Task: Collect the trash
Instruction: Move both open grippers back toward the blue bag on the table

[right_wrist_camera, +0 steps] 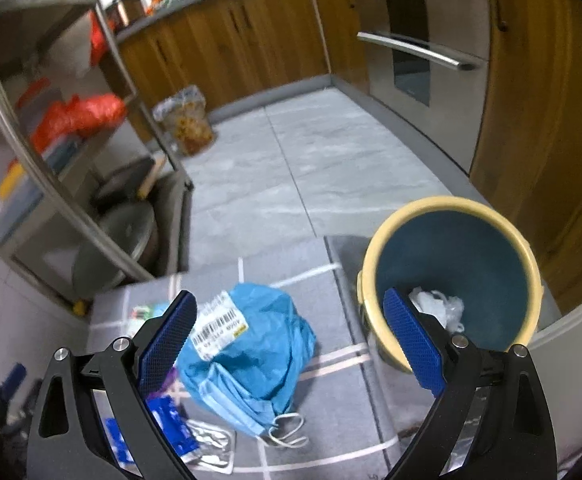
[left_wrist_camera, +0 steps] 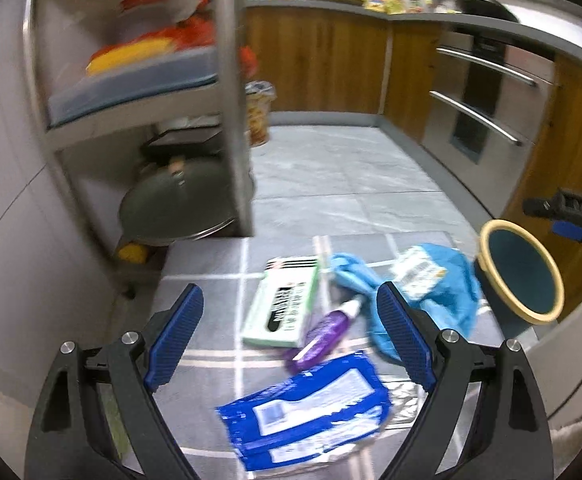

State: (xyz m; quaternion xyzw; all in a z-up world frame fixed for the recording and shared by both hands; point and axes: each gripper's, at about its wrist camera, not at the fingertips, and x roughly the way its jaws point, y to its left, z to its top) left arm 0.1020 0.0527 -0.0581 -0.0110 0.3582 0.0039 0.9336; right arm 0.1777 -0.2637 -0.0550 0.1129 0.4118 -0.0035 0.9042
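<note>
Trash lies on a grey checked mat (left_wrist_camera: 207, 292). In the left wrist view I see a green-and-white carton (left_wrist_camera: 283, 308), a small purple bottle (left_wrist_camera: 327, 332), a blue-and-white packet (left_wrist_camera: 311, 412) and a crumpled light-blue bag (left_wrist_camera: 443, 292) with a barcode label. My left gripper (left_wrist_camera: 291, 336) hovers open above them, holding nothing. In the right wrist view my right gripper (right_wrist_camera: 291, 336) is open and empty over the light-blue bag (right_wrist_camera: 259, 344) and a face mask (right_wrist_camera: 231, 400). The yellow-rimmed blue bin (right_wrist_camera: 451, 276) stands to its right with white crumpled plastic (right_wrist_camera: 435, 308) inside.
A steel shelf rack (left_wrist_camera: 231, 100) with pans and orange bags stands left of the mat. Wooden cabinets (right_wrist_camera: 251, 40) and an oven (right_wrist_camera: 423, 52) line the far side and right. A patterned bag (right_wrist_camera: 189, 120) sits on the tiled floor. A foil blister pack (right_wrist_camera: 215, 444) lies near the mat's front.
</note>
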